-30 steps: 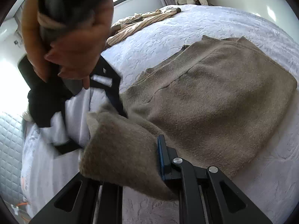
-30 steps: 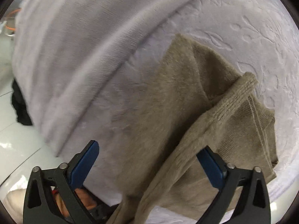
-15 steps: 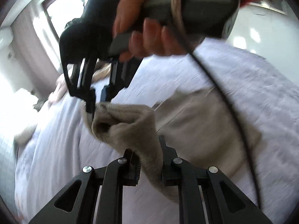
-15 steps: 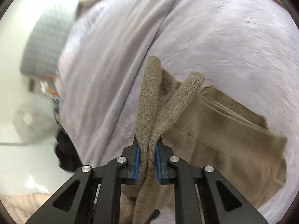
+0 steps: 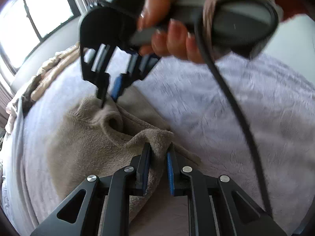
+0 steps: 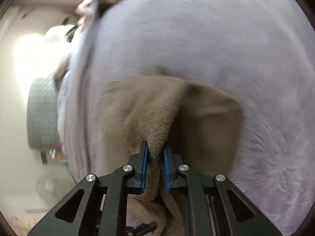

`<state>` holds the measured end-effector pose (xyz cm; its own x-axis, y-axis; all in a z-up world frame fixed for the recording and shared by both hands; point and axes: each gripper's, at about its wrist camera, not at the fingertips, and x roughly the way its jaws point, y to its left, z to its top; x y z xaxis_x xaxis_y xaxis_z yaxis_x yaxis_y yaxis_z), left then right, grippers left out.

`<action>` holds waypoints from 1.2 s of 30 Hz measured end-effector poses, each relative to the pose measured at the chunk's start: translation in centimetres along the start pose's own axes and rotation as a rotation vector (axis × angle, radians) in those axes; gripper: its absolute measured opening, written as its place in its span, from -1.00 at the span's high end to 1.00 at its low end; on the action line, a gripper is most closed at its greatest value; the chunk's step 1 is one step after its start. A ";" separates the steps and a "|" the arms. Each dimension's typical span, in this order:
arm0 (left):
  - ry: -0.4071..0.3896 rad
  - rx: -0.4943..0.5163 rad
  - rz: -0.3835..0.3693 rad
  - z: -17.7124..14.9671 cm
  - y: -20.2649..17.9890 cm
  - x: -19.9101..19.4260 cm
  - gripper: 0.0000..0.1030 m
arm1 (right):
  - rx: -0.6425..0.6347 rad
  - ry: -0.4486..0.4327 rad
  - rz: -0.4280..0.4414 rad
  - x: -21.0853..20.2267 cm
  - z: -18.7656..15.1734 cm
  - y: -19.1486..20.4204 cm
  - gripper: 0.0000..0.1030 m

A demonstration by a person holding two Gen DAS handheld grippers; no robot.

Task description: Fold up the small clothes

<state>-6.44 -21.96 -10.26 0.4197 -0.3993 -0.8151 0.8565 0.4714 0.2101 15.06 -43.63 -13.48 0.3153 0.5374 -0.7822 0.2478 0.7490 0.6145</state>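
Sweater (image 5: 78, 149) hangs between both tongs: your left tongs (image 5: 158, 157) clamp one fold, your right tongs (image 5: 109, 96) clamp another just ahead, bed (image 5: 246, 108) beyond.

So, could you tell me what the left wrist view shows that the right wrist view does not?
Only the left wrist view shows the hand holding the right gripper, its cable, the window and the left gripper pinching a fold. Only the right wrist view shows the bed's side, a grey quilted object and blurred floor. Both show the brown knit garment on the lilac bedspread, with the right gripper clamped on it.
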 end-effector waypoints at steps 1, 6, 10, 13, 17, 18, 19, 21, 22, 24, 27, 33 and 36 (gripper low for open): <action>0.008 0.003 -0.002 -0.1 -0.2 0.2 0.67 | 0.042 -0.001 0.007 0.8 -0.3 -1.7 0.70; -0.018 0.022 0.005 0.4 -0.3 -0.9 0.67 | 0.063 -0.062 0.102 -0.4 -0.4 -3.9 0.70; -0.045 0.055 -0.013 1.3 -0.8 -0.8 0.67 | -0.007 -0.111 0.142 -3.9 -0.7 -3.8 0.72; -0.009 0.070 -0.030 0.9 -1.5 0.4 0.67 | 0.008 -0.106 0.075 -4.4 -0.8 -5.6 0.75; 0.022 0.045 -0.050 0.0 -1.2 0.7 0.66 | 0.093 -0.055 -0.068 -2.1 -1.8 -9.1 0.82; 0.020 0.026 -0.058 0.0 -0.7 0.3 0.66 | 0.123 -0.052 -0.045 -1.8 -2.2 -9.9 0.82; 0.022 0.012 -0.064 0.0 -0.2 0.1 0.66 | 0.151 -0.071 -0.017 -2.1 -2.7 -10.5 0.76; 0.030 -0.019 -0.041 0.1 0.7 -0.7 0.15 | 0.203 -0.136 0.067 -3.2 -3.4 -11.3 0.73; 0.018 -0.037 -0.002 0.0 1.3 -1.4 -0.52 | 0.220 -0.154 0.104 -3.7 -3.7 -11.6 0.69; -0.040 -0.066 0.038 -0.3 2.6 -3.1 -0.68 | 0.230 -0.195 0.162 -4.8 -3.6 -11.6 0.24; -0.024 -0.135 0.020 -0.5 5.6 -4.4 -0.68 | 0.186 -0.232 0.199 -5.7 -2.2 -10.2 -0.42; 0.097 -0.570 0.024 -3.1 17.8 -1.3 -0.68 | 0.141 -0.134 0.190 -1.6 1.1 -7.5 -0.15; 0.157 -0.798 0.085 -5.2 23.8 1.7 -0.68 | 0.148 -0.102 0.133 -0.2 1.9 -6.8 0.47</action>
<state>13.11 -7.32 -9.47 0.3754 -0.2501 -0.8925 0.3273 0.9367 -0.1248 15.00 -49.57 -17.27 0.4432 0.5805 -0.6831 0.3272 0.6047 0.7262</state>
